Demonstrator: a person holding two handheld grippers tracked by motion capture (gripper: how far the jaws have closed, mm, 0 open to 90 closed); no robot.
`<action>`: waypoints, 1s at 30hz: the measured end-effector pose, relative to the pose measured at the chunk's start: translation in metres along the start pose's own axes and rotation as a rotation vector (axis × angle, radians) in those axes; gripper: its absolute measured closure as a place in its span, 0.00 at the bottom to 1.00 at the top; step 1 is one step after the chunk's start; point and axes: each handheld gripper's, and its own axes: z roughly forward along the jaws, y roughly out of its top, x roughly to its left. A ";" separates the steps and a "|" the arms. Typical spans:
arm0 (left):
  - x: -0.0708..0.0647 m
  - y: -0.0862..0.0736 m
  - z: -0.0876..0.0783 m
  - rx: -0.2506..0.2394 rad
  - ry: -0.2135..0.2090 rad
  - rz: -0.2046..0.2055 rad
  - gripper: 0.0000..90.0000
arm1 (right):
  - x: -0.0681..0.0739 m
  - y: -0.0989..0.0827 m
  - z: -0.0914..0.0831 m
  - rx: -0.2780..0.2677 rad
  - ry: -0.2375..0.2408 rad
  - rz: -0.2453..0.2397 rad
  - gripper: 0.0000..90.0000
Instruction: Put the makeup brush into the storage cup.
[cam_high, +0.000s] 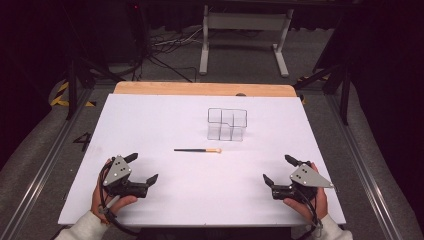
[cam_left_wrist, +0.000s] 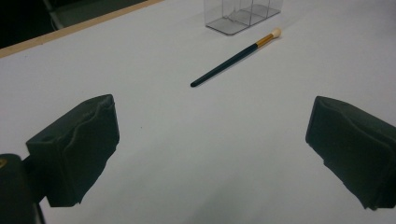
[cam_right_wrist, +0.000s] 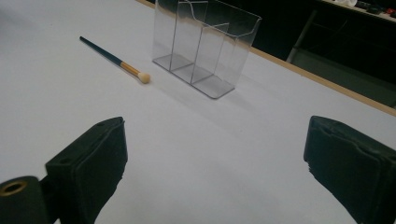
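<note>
- Left gripper (cam_high: 141, 169) — black body with two blocky black jaws; a grey three-cornered plate with small dark screw holes sits on top.
- Right gripper (cam_high: 278, 170) — same build, same grey plate.
- Jaw pads: matte black, faces slightly rippled.
- Cables: black, one trailing from the rear of each unit.
- Sleeves: white, with ribbed cuffs at both wrists.
- Brass-coloured ringed hole beside one jaw base.

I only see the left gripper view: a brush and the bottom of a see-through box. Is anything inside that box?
Observer: No. In the right gripper view the clear box is empty.
Operator: Does it have little rooms?
Observer: Yes, thin walls split it into several compartments.
Operator: Where's the other hand-held gripper?
Observer: In the high view, the right hand-held gripper is at the lower right, jaws open, nothing between them.
</note>
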 end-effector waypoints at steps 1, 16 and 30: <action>0.000 0.000 0.000 0.000 0.000 0.000 0.04 | 0.000 0.000 0.000 0.000 0.000 0.000 0.08; 0.000 0.002 0.005 0.025 -0.022 0.002 0.04 | 0.003 0.005 0.003 -0.042 0.009 0.033 0.08; -0.003 0.042 0.048 0.209 -0.138 0.179 0.14 | 0.003 0.002 0.008 -0.012 0.019 0.025 0.08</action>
